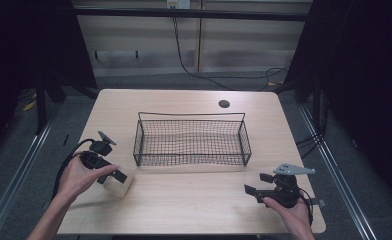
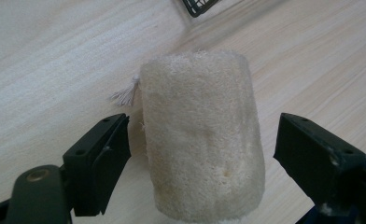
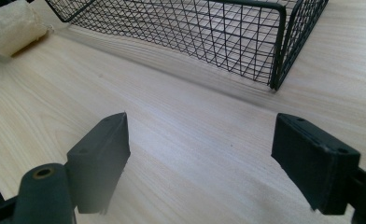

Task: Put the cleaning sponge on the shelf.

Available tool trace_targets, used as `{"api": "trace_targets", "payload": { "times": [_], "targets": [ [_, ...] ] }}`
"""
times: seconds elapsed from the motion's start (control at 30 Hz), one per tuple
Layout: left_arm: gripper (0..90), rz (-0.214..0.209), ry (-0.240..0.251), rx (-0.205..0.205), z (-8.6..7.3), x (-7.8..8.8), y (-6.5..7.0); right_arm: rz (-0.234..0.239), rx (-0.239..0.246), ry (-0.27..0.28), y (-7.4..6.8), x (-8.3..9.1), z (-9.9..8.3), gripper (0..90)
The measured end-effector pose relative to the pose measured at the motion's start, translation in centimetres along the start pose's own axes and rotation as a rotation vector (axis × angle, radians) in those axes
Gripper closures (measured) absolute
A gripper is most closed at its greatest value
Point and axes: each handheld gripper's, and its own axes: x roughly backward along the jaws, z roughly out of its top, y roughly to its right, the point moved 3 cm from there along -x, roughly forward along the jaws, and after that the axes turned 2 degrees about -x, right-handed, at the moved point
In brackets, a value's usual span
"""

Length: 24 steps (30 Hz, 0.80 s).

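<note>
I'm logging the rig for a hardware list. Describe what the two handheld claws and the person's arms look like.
Both are black, pistol-like units held in bare hands, forearms uncovered with no sleeves. The left claw trails a black cable looping back past the wrist and carries a small grey plate on top. The right claw bears a larger grey three-cornered plate. Each has two thick, blocky black jaws with small screw holes, seen in both gripper views.

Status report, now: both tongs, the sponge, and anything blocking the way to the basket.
Left tongs open, jaws astride the loofah sponge, gaps both sides. Right tongs open, holding nothing, over bare table. Sponge lying on table beside wire basket. Nothing between them.
</note>
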Motion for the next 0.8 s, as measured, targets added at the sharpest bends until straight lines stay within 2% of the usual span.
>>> {"api": "trace_targets", "payload": {
  "times": [0.17, 0.33, 0.47, 0.5, 0.57, 0.7, 0.8],
  "targets": [
    [17.6, 0.022, -0.02, 0.01, 0.2, -0.9, -0.1, 0.002, 0.0, -0.002, 0.0, 0.0, 0.0, 19.0],
    [16.8, 0.023, -0.04, 0.003, 0.3, -1.3, -0.1, -0.001, -0.007, -0.003, 0.0, 0.0, 0.0, 19.0],
    [17.6, 0.053, -0.042, 0.0, 0.3, -1.7, 0.3, 0.0, -0.006, -0.006, 0.0, -0.1, 0.0, 19.0],
    [17.6, 0.056, -0.057, -0.011, 0.3, -2.1, 0.4, 0.002, -0.003, -0.006, 0.0, -0.1, 0.0, 19.0],
    [17.8, 0.055, -0.07, -0.005, 0.4, -2.3, 0.4, 0.003, -0.002, -0.014, 0.0, -0.2, -0.1, 19.0],
    [21.1, 0.071, -0.092, -0.01, 0.4, -2.7, 0.3, 0.005, -0.005, -0.017, 0.0, -0.1, -0.1, 18.9],
    [26.5, 0.111, -0.123, -0.026, 0.4, -3.1, 0.4, 0.004, -0.004, -0.019, 0.1, -0.2, -0.1, 18.9]
  ]
}}
